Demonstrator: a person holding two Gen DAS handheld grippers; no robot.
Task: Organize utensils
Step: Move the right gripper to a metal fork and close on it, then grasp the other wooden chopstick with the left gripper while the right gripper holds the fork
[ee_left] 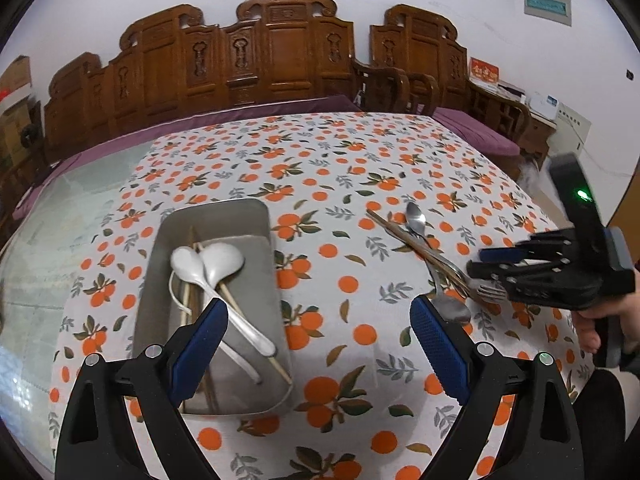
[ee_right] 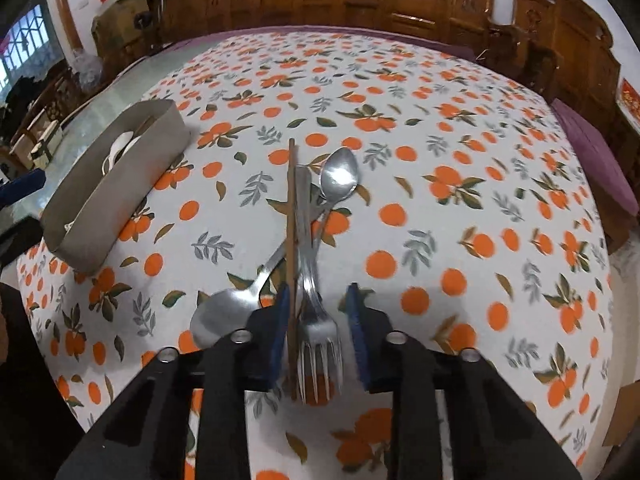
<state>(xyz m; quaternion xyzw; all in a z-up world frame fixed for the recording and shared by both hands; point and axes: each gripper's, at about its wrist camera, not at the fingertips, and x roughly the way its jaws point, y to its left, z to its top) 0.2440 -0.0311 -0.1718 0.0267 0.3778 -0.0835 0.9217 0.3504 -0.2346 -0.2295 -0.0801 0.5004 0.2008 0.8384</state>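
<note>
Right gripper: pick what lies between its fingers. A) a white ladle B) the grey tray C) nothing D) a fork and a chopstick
D: in the right wrist view the right gripper straddles the fork and a chopstick on the tablecloth, the right pad not yet touching.

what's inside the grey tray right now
The grey tray holds two white spoons and pale chopsticks. The left gripper's fingers cover its near end.

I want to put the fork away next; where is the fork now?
The fork lies on the tablecloth between the right gripper's fingers, tines toward the camera, beside a brown chopstick and two metal spoons, to the right of the grey tray.
</note>
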